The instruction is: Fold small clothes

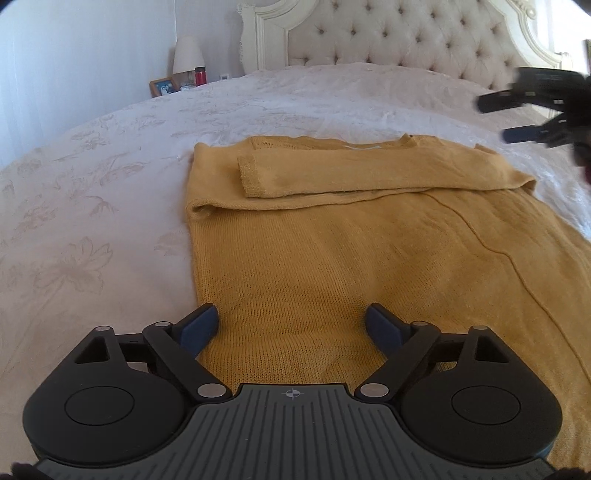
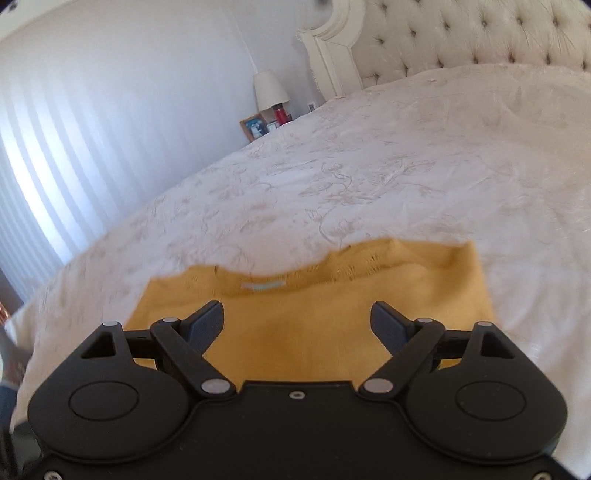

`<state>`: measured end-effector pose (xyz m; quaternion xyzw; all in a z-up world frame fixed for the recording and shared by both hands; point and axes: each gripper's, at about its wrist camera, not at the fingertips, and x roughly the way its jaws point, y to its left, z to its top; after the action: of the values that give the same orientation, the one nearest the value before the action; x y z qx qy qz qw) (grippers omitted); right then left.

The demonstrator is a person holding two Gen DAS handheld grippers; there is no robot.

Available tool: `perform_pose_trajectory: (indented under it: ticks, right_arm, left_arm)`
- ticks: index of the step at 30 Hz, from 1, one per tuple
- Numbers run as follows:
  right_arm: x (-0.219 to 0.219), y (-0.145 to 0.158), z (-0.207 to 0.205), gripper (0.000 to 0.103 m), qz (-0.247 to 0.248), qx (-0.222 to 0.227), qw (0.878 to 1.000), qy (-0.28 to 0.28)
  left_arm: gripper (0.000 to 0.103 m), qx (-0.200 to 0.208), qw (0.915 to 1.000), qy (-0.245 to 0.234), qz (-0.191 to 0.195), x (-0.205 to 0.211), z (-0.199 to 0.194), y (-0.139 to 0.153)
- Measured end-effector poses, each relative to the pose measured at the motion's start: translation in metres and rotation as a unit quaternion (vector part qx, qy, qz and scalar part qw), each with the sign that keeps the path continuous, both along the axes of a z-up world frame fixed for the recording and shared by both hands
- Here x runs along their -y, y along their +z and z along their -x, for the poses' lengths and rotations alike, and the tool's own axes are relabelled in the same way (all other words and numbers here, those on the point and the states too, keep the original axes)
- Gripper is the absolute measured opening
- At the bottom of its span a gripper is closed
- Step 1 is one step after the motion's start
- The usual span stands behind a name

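Note:
A mustard-yellow knit sweater (image 1: 332, 251) lies flat on the white bedspread (image 1: 92, 206), with one sleeve (image 1: 369, 171) folded across its chest. My left gripper (image 1: 291, 319) hovers over the sweater's lower left part, open, with nothing between its blue pads. In the right wrist view the sweater's neckline (image 2: 295, 284) with a pale label shows just past my right gripper (image 2: 297, 315), which is open and holds nothing. The right gripper (image 1: 506, 118) also shows at the right edge of the left wrist view, above the bed and clear of the sweater.
A tufted cream headboard (image 1: 406, 33) closes the far end of the bed. Beside it a nightstand holds a lamp (image 1: 188, 55), a red bottle (image 1: 200, 75) and a picture frame (image 1: 162, 86). A white wall runs along the left.

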<state>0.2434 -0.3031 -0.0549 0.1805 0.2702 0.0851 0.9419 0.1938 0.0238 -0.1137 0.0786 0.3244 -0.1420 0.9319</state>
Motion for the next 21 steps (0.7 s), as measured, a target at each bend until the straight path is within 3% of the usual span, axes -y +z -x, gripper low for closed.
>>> perform_pose_trajectory:
  ticks: [3, 7, 11, 15, 21]
  right_arm:
    - [0.004, -0.022, -0.016, 0.086, -0.008, -0.014, 1.0, -0.017]
    - [0.025, -0.053, -0.019, 0.071, 0.037, -0.086, 0.992, -0.081]
    - [0.035, -0.049, 0.005, 0.071, 0.068, -0.079, 0.989, -0.102]
    - [0.035, -0.035, 0.019, 0.073, 0.093, -0.038, 0.988, -0.115]
    - [0.035, -0.028, -0.027, 0.069, 0.109, -0.044, 0.984, -0.137]
  left_arm:
    - [0.088, 0.001, 1.0, 0.0, 0.002, -0.001, 0.0, -0.001]
    - [0.088, 0.001, 0.9999, 0.0, 0.01, -0.006, 0.002, -0.004]
    - [0.089, 0.002, 0.9999, 0.0, 0.015, -0.008, 0.002, -0.005]
    - [0.089, 0.002, 0.9999, 0.0, 0.015, -0.008, 0.001, -0.005]
    - [0.089, 0.003, 0.9999, 0.0, 0.013, -0.007, 0.002, -0.005]
